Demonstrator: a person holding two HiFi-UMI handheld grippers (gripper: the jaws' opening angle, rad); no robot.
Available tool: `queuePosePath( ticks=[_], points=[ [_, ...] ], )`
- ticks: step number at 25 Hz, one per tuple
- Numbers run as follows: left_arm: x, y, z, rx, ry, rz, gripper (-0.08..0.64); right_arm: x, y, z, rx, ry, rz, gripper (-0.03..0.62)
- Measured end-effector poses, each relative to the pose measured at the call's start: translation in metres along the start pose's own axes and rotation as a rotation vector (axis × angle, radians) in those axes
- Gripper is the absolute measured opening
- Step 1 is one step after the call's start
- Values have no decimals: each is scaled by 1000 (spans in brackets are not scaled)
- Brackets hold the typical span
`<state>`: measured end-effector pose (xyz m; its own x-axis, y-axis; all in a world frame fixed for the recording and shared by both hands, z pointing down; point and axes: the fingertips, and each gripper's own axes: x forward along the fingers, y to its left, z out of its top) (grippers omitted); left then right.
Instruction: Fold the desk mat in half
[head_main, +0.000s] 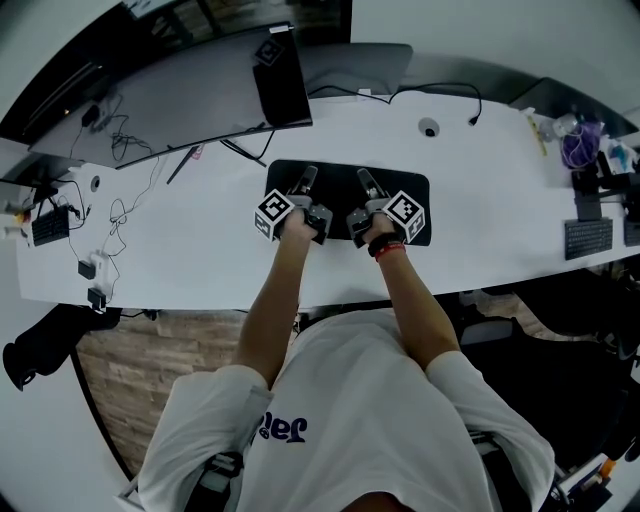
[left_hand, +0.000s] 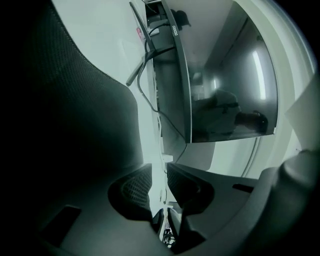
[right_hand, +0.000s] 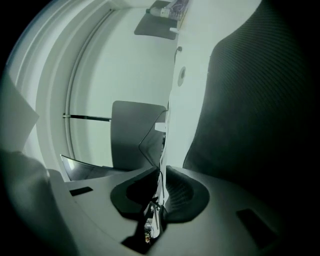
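Observation:
A black desk mat (head_main: 412, 192) lies flat on the white desk (head_main: 200, 250), right in front of the person. Both grippers hover over it, side by side, pointing away from the person. My left gripper (head_main: 308, 178) is over the mat's left half; its jaws stand apart, with the pale desk showing through the gap (left_hand: 159, 175) and nothing between them. My right gripper (head_main: 365, 180) is over the middle, with a narrow gap (right_hand: 161, 175) and nothing gripped. The textured mat fills the left of the left gripper view (left_hand: 75, 100) and the right of the right gripper view (right_hand: 250, 100).
A wide curved monitor (head_main: 170, 95) stands at the back left, with a black marker block (head_main: 280, 75) beside it. Behind the mat sits a grey laptop (head_main: 360, 65). Cables (head_main: 120, 205) trail at the left. A purple item (head_main: 580, 145) and a small keypad (head_main: 588, 238) sit at the right.

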<state>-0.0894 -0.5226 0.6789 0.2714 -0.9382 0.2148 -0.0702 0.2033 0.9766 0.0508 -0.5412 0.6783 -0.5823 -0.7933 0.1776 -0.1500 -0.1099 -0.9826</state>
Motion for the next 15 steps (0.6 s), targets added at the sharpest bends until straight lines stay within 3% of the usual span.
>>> queuePosePath(
  ticks=[9,15],
  points=[
    [-35,-38,-16,34,50,-85,107,-38,35,-21,-136,-7,41,47],
    [-76,-59,-30,150,120,-92,91,-77,62,-40,-289,-49,50,32]
  ],
)
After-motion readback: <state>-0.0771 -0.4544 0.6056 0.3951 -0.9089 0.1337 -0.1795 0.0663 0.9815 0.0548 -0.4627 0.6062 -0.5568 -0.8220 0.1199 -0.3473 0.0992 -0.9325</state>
